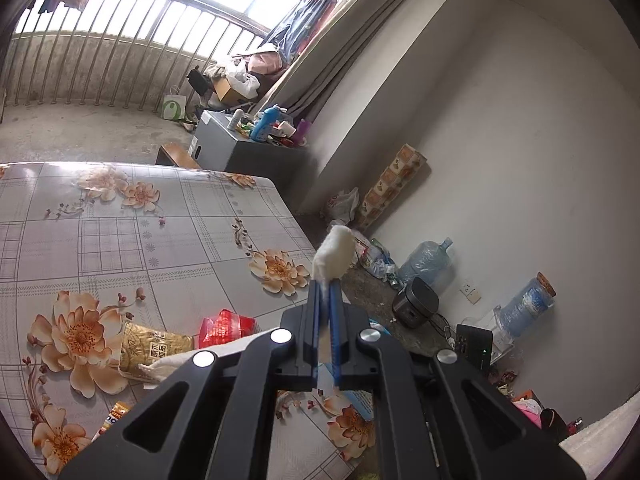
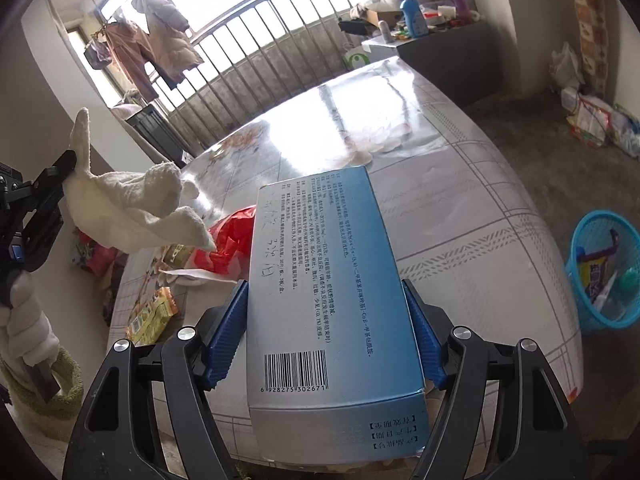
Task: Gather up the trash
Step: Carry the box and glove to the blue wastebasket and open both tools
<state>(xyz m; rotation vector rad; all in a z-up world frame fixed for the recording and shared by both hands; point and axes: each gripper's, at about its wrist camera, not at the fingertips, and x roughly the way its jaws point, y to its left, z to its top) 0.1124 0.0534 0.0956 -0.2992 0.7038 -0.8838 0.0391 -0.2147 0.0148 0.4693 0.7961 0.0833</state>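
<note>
Left gripper (image 1: 326, 280): jaws together, clamped on a crumpled white paper tissue (image 2: 140, 204), soft, light, held aloft at far left above the floral-clothed table (image 2: 460, 208). Right gripper (image 2: 326, 332): pads pressed on both long sides of a blue-and-silver cardboard box (image 2: 328, 300), probably light, stiff, crushable; blue plastic basket (image 2: 600, 272) at right.

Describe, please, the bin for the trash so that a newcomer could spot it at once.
Start from the big table with the flowered cloth. On the bare floor off its side, to the right in the right wrist view, stands a small basket. It is the only bright turquoise plastic mesh thing there, round, open-topped, with wrappers already inside.
</note>
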